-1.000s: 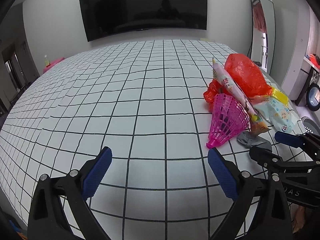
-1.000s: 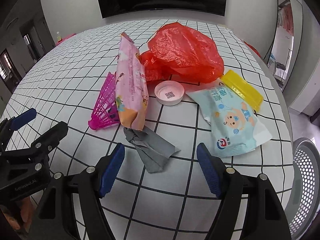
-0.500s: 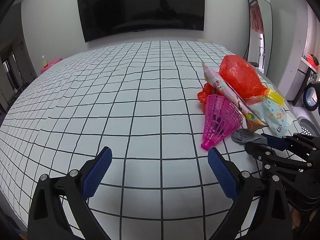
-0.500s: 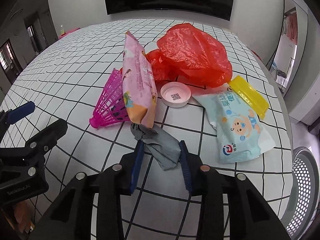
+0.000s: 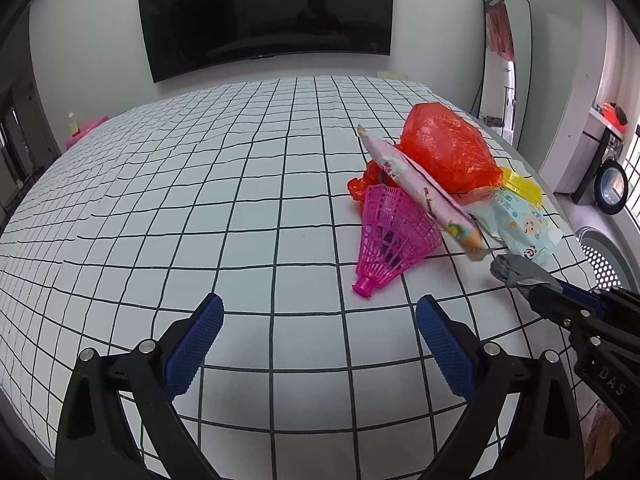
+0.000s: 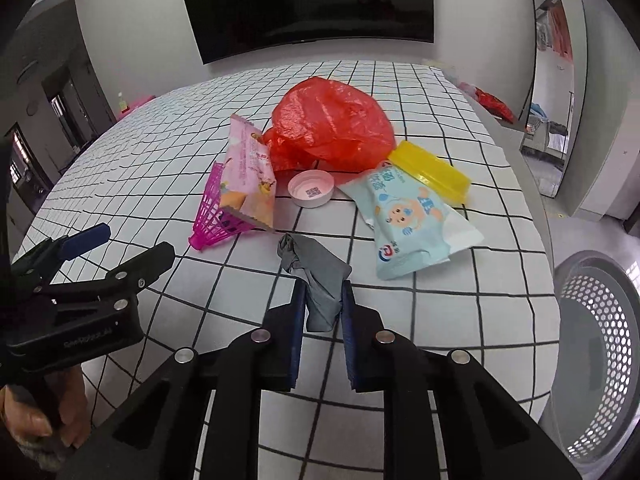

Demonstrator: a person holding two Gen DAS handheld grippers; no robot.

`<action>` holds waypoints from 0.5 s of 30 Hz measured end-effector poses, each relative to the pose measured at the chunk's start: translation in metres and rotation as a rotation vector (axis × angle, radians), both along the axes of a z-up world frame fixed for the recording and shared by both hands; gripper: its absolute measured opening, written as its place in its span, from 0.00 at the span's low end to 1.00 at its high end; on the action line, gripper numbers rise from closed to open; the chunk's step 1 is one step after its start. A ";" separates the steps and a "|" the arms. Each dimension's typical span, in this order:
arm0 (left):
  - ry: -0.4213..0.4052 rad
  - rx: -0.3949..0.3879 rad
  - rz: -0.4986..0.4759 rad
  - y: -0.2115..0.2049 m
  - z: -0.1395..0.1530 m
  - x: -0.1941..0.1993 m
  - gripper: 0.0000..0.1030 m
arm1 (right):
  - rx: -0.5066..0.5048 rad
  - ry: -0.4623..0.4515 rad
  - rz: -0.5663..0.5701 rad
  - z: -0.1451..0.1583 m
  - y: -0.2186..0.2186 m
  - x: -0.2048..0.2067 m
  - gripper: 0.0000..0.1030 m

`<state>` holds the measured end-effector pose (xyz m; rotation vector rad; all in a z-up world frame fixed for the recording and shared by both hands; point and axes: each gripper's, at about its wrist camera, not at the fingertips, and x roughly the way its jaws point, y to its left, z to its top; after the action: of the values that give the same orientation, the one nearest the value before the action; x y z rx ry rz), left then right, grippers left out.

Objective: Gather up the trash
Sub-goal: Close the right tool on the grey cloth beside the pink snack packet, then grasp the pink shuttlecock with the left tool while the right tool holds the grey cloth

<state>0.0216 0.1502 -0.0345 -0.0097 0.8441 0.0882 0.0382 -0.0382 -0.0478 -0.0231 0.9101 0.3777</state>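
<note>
My right gripper [image 6: 323,300] is shut on a crumpled grey wrapper [image 6: 316,276] and holds it just above the checked bedspread; it also shows in the left wrist view [image 5: 516,270]. Beyond it lie a pink shuttlecock [image 6: 216,216], a pink snack packet [image 6: 250,172], a red plastic bag [image 6: 332,124], a pink bottle cap [image 6: 311,189], a blue wipes pack [image 6: 412,220] and a yellow lid [image 6: 430,170]. My left gripper [image 5: 318,332] is open and empty, low over the bed left of the pile, with the shuttlecock [image 5: 390,240] ahead to its right.
A white perforated bin [image 6: 596,360] stands on the floor at the right of the bed. The bedspread [image 5: 180,200] stretches wide to the left. A TV [image 5: 264,12] hangs on the far wall, a mirror [image 5: 506,60] leans at the right.
My right gripper has closed on the grey wrapper and lifted it back from the pile. My left gripper has drawn back a little and stayed open.
</note>
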 end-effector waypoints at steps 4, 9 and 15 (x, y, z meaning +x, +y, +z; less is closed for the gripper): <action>0.019 -0.020 -0.001 -0.006 -0.004 0.008 0.92 | 0.028 0.008 -0.045 0.000 -0.026 -0.010 0.17; 0.048 -0.038 0.012 -0.010 -0.010 0.026 0.92 | 0.073 0.010 -0.086 0.001 -0.050 -0.018 0.17; 0.085 -0.025 0.014 -0.024 -0.021 0.046 0.91 | 0.124 0.000 -0.102 0.003 -0.069 -0.023 0.17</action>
<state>0.0677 0.1260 -0.0559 -0.0356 0.9300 0.0918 0.0153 -0.1070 -0.0445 0.1369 0.8822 0.3388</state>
